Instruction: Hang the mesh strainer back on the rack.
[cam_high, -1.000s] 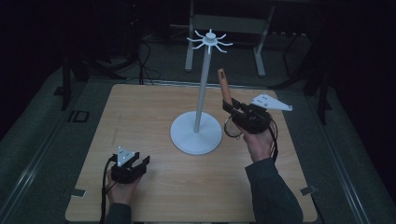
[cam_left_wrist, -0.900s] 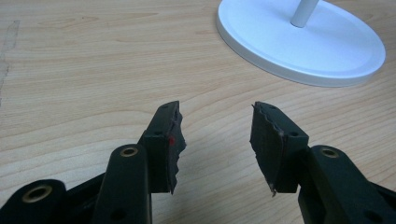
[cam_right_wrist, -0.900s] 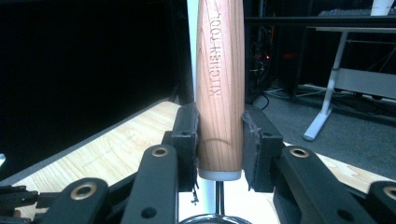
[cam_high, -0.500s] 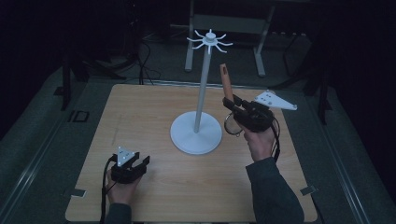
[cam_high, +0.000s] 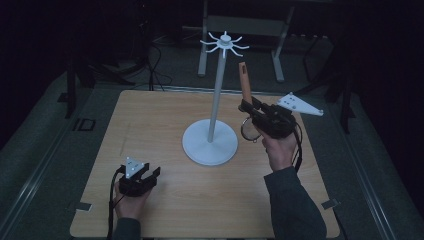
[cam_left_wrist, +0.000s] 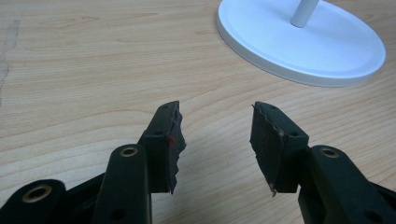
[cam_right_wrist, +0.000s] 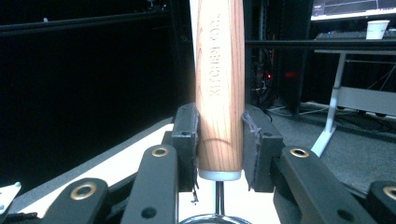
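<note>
A white stand (cam_high: 216, 95) with a round base (cam_high: 210, 142) and a crown of hooks (cam_high: 224, 42) rises mid-table. My right gripper (cam_high: 246, 106) hovers just right of the pole, shut on the wooden handle (cam_high: 245, 80) of a utensil that points up; a metal ring (cam_high: 248, 131) hangs below the jaws. In the right gripper view both pads press the handle (cam_right_wrist: 219, 70) of that utensil, held by the right gripper (cam_right_wrist: 219, 140). My left gripper (cam_high: 152, 175) rests low at the table's front left, open and empty. In its own view the left gripper (cam_left_wrist: 215, 135) faces the stand's base (cam_left_wrist: 303, 46).
The wooden table (cam_high: 150, 125) carries just the stand. Dark floor, cables and a grey frame lie beyond its far edge. A desk leg and a white cup (cam_right_wrist: 377, 29) show in the background of the right gripper view.
The right hand has lifted the utensil slightly, so the handle's tip stands a little higher and nearer the hooks. The left gripper has stayed put.
</note>
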